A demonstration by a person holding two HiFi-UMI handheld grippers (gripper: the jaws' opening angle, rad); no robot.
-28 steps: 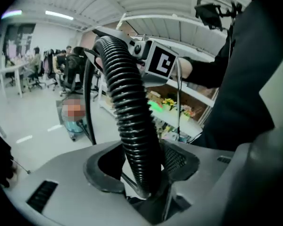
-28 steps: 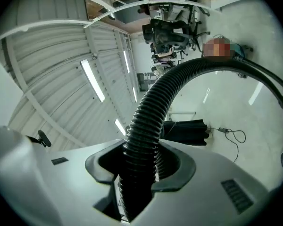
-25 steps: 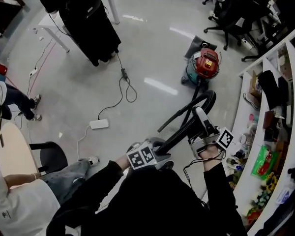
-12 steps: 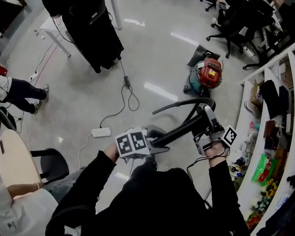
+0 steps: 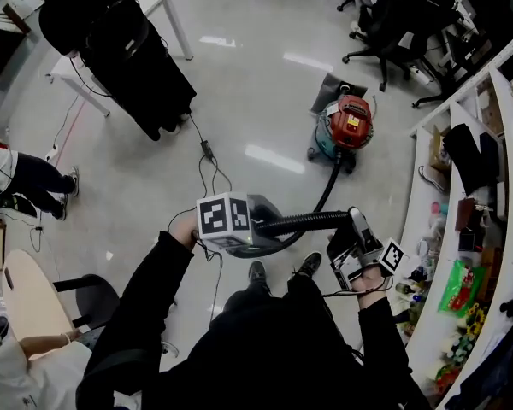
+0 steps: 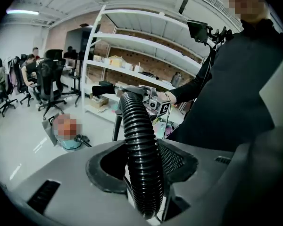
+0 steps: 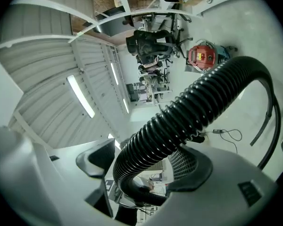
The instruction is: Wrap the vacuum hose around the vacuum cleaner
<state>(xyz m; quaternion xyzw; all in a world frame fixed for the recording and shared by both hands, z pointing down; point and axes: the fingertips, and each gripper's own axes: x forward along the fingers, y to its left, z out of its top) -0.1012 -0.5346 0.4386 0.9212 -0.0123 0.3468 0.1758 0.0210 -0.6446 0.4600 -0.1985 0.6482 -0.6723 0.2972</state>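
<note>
Gripping jaws, left gripper (image 5: 258, 222): closed on the black vacuum hose (image 5: 303, 221).
Right gripper (image 5: 352, 227) jaws: just been opening, now wide apart; the hose lies loose between them.
Vacuum cleaner (image 5: 346, 123): on the floor (image 5: 265, 101), well apart from both grippers.

Black against pale grey, with red and teal.
The black ribbed plastic vacuum hose (image 5: 299, 222) shows even ring ridges. The drum-shaped vacuum cleaner (image 5: 346, 122), at one o'clock, has a red lid over a teal body. The grey plastic left gripper (image 5: 261, 229) carries a white cube printed with black squares. The glossy floor (image 5: 265, 84) is pale grey; a bright green packet (image 5: 456, 284) lies at four o'clock.
</note>
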